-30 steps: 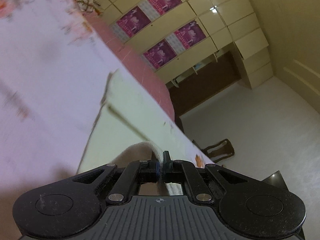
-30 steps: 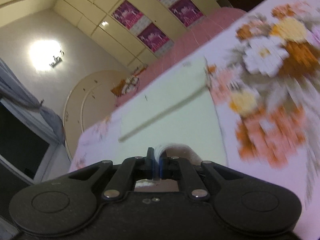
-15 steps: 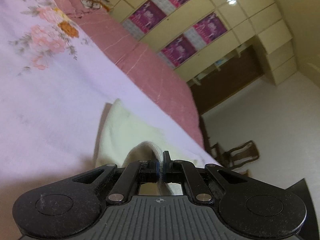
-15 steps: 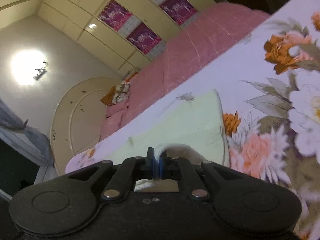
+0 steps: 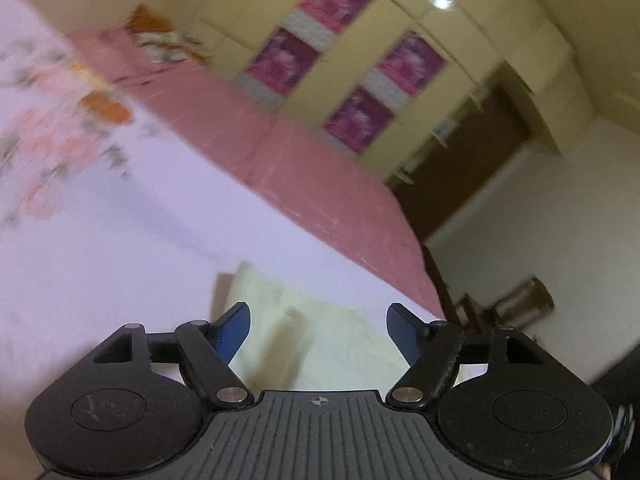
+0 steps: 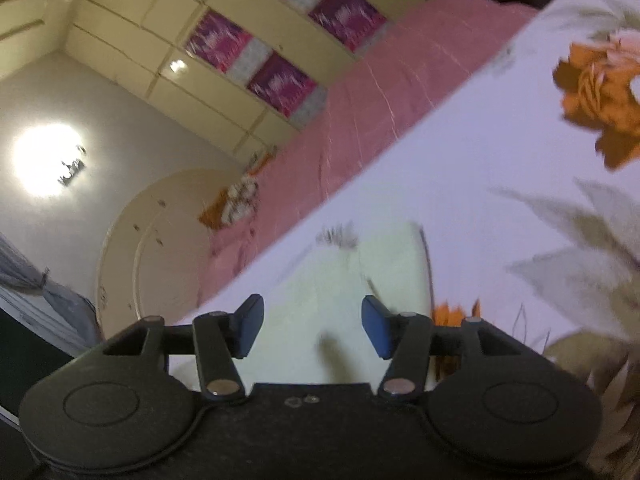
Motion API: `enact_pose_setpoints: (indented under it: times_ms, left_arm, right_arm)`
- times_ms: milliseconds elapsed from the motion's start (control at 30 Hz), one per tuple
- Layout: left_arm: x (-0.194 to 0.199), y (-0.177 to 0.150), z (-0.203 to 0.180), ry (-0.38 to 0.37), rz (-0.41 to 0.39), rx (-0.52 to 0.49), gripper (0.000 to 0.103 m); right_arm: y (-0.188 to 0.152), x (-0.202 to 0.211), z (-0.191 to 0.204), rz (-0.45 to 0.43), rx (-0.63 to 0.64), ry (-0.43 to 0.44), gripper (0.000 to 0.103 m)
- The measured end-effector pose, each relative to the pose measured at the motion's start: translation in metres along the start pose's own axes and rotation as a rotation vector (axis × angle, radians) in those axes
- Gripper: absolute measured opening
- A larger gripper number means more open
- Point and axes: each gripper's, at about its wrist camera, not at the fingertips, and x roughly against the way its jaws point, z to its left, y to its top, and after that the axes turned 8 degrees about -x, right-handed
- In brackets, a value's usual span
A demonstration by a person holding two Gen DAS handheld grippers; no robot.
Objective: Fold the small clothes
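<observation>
A pale yellow-green garment (image 5: pixel 320 344) lies folded on the floral bedsheet (image 5: pixel 120 240), with a raised crease just ahead of my left gripper (image 5: pixel 318 332). The left gripper is open, its blue pads apart above the cloth, holding nothing. In the right wrist view the same garment (image 6: pixel 360 280) lies on the sheet (image 6: pixel 500 160) under and ahead of my right gripper (image 6: pixel 312 328), which is open and empty too.
A pink blanket (image 5: pixel 280 152) runs along the far side of the bed, with a patterned pillow (image 5: pixel 160 40) at its head. A wardrobe with purple panels (image 5: pixel 352 64) stands behind. A wooden chair (image 5: pixel 516 312) is on the floor to the right.
Both grippers were shut on the garment's edge and carried it over; now both have opened and let it go, and the cloth lies flat on the sheet.
</observation>
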Motion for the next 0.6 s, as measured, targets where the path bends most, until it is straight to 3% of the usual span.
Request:
enact_pose_setpoints:
  times_ms: [67, 167, 267, 333, 600]
  left_arm:
    - [-0.005, 0.003, -0.006, 0.007, 0.041, -0.092, 0.053]
    - [-0.019, 0.005, -0.018, 0.044, 0.12, -0.24, 0.052]
    - [-0.031, 0.005, -0.027, 0.061, 0.175, -0.342, 0.048]
    - [-0.038, 0.004, -0.03, 0.055, 0.219, -0.373, 0.035]
    - [-0.042, 0.005, -0.028, 0.042, 0.218, -0.355, 0.027]
  right_arm:
    - [0.001, 0.003, 0.002, 0.001, 0.05, -0.008, 0.051]
    - [0.002, -0.006, 0.013, 0.033, 0.184, -0.067, 0.041]
    - [-0.005, -0.015, 0.025, 0.062, 0.288, -0.133, 0.039]
    - [-0.012, -0.022, 0.031, 0.076, 0.354, -0.188, 0.037]
    - [-0.031, -0.032, 0.049, 0.108, 0.518, -0.275, 0.02]
